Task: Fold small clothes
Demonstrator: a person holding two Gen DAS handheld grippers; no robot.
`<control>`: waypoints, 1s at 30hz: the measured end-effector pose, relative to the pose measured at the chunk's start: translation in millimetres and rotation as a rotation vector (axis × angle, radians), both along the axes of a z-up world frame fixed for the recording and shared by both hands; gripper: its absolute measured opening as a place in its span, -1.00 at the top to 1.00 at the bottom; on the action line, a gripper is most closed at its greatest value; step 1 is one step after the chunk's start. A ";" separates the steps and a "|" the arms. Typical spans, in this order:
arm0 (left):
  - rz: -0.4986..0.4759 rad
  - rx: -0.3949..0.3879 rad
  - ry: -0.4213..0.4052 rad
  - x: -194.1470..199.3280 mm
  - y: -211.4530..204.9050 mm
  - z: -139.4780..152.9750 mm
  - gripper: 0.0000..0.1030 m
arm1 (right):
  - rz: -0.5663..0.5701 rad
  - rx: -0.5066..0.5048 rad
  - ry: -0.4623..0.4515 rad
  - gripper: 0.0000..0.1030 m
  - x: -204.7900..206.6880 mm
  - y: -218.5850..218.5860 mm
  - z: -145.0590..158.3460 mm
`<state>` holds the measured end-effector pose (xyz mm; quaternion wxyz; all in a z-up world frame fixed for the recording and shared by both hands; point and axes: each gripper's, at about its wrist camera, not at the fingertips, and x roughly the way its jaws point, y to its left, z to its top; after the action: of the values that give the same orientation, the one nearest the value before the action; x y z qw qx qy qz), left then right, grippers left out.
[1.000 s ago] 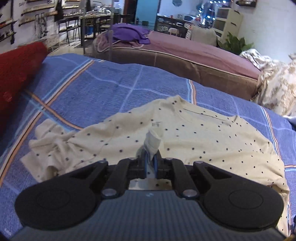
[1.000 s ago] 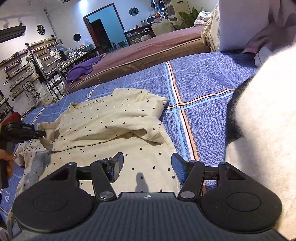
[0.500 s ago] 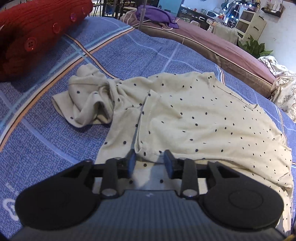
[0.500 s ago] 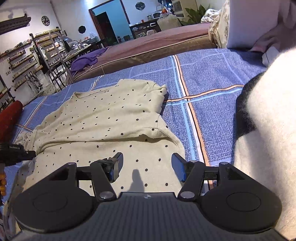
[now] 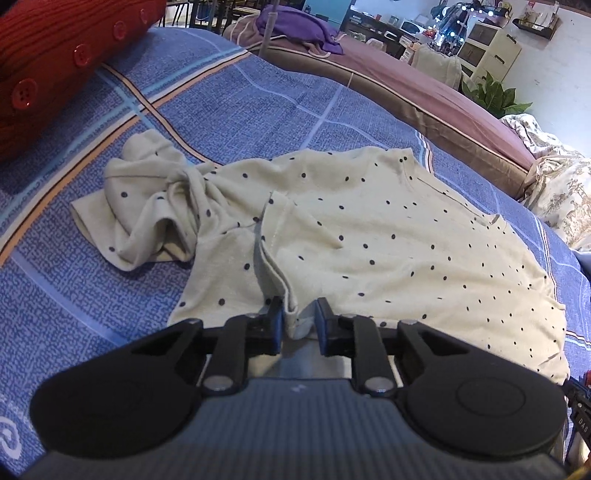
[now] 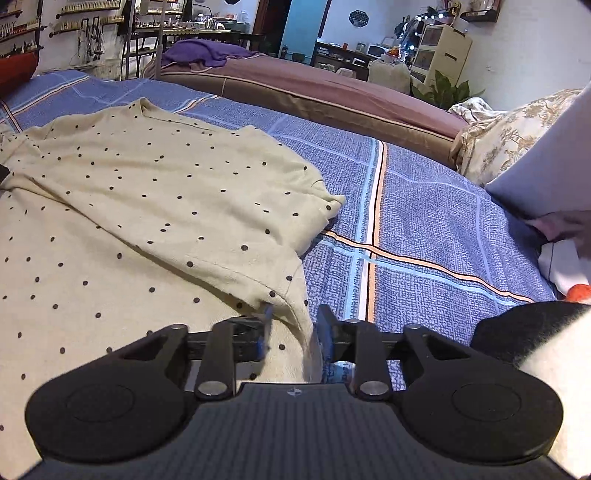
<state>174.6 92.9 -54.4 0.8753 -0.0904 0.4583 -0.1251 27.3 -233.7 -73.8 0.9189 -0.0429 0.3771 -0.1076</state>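
Observation:
A cream shirt with dark dots (image 5: 369, 229) lies on the blue plaid bedspread (image 5: 258, 110), its lower part folded up over the body. One sleeve (image 5: 147, 214) is bunched at the left. My left gripper (image 5: 299, 321) is at the near left end of the fold, and its jaws are closing on the doubled hem, which fills the gap. In the right wrist view the shirt (image 6: 166, 192) spreads to the left. My right gripper (image 6: 293, 328) is at the fold's right corner. Its jaws are closing with the corner hanging between them, and a gap still shows.
A red buttoned cushion (image 5: 55, 55) lies at the far left. A brown bed (image 5: 406, 88) with a purple cloth (image 5: 295, 29) stands behind. At the right are a patterned pillow (image 6: 498, 136), a white pillow (image 6: 554, 158) and a furry black-and-white thing (image 6: 546, 350).
The left gripper let go of the pinched cloth, dropped to the fold's near left end and narrowed around the hem. The right gripper rolled, moved to the right corner and narrowed from wide open.

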 end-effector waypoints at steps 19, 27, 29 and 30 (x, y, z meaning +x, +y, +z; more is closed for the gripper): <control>0.036 0.043 0.009 -8.4 21.2 -3.4 0.34 | -0.287 0.320 -0.164 -0.81 -22.3 -45.6 44.1; 0.011 0.060 0.008 -8.1 16.0 -3.3 0.21 | -0.414 0.588 -0.164 -0.51 57.7 -90.2 7.3; 0.008 0.057 0.011 -7.2 15.8 -3.9 0.19 | -0.446 0.643 -0.153 -0.48 70.4 -97.3 -2.7; 0.007 0.057 0.012 -6.8 15.7 -4.1 0.19 | -0.452 0.690 -0.125 -0.25 77.2 -100.6 -9.3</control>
<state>167.8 108.6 -58.5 0.8752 -0.0676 0.4666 -0.1085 104.5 -334.3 -83.1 0.8539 0.3578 0.3344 -0.1763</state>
